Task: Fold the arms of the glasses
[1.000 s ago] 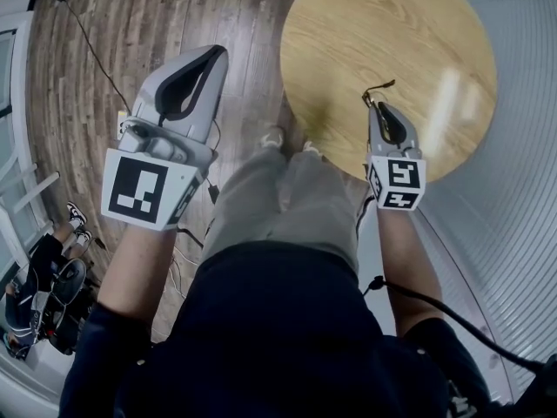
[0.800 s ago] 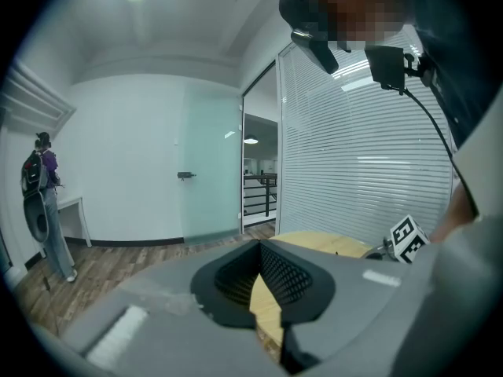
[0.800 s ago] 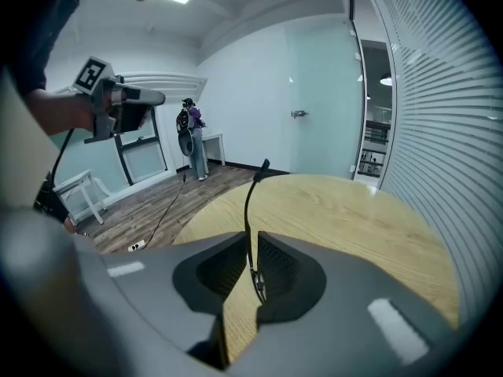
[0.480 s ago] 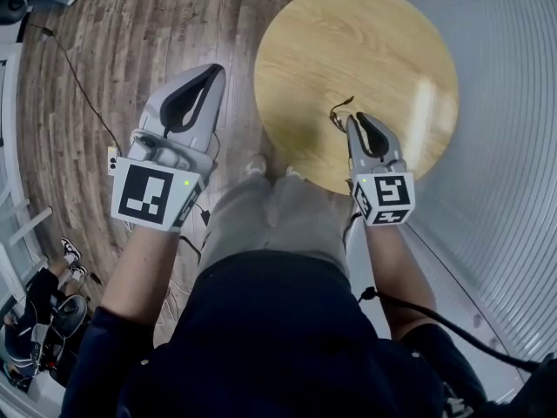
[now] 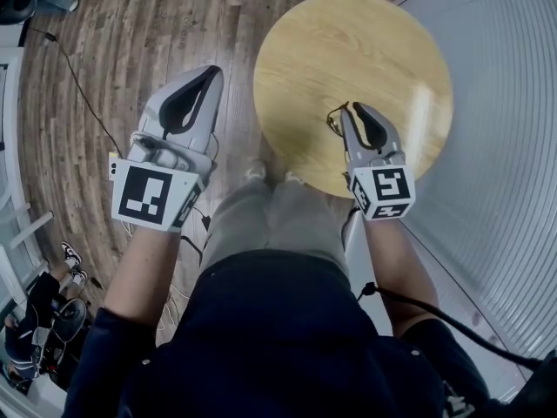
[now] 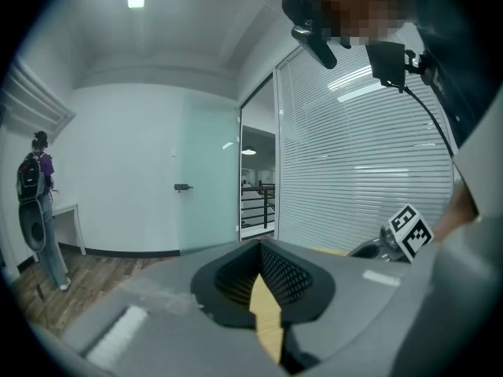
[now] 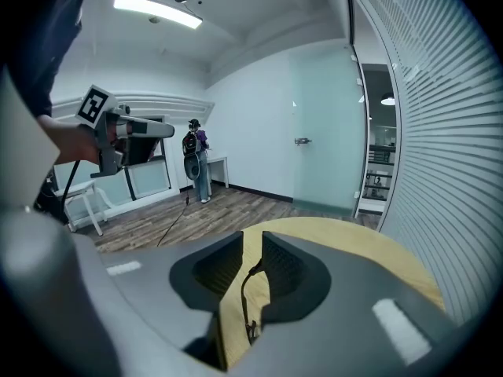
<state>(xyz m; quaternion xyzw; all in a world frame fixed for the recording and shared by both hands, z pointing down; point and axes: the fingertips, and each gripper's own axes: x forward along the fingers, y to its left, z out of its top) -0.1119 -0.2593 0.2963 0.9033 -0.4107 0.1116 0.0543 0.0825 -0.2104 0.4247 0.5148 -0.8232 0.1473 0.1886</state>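
My right gripper point(image 5: 350, 109) hangs over the near part of the round wooden table point(image 5: 348, 33). It is shut on the glasses point(image 5: 334, 118), a thin dark wire frame sticking out to the left of its tips. In the right gripper view one slim dark arm of the glasses point(image 7: 244, 297) runs down the narrow slot between the jaws of the right gripper point(image 7: 251, 246), with the table point(image 7: 354, 246) behind. My left gripper point(image 5: 212, 71) is held off the table's left edge, above the floor, shut on nothing. The left gripper point(image 6: 261, 251) looks out at a room wall.
A wall of white blinds point(image 5: 509, 103) curves close along the table's right side. A dark cable point(image 5: 78, 81) trails over the wooden floor on the left. A person with a backpack point(image 6: 35, 203) stands far across the room. My own legs are below the table's near edge.
My right gripper has carried the glasses left and towards the table's near edge. The left gripper has stayed about where it was, still shut.
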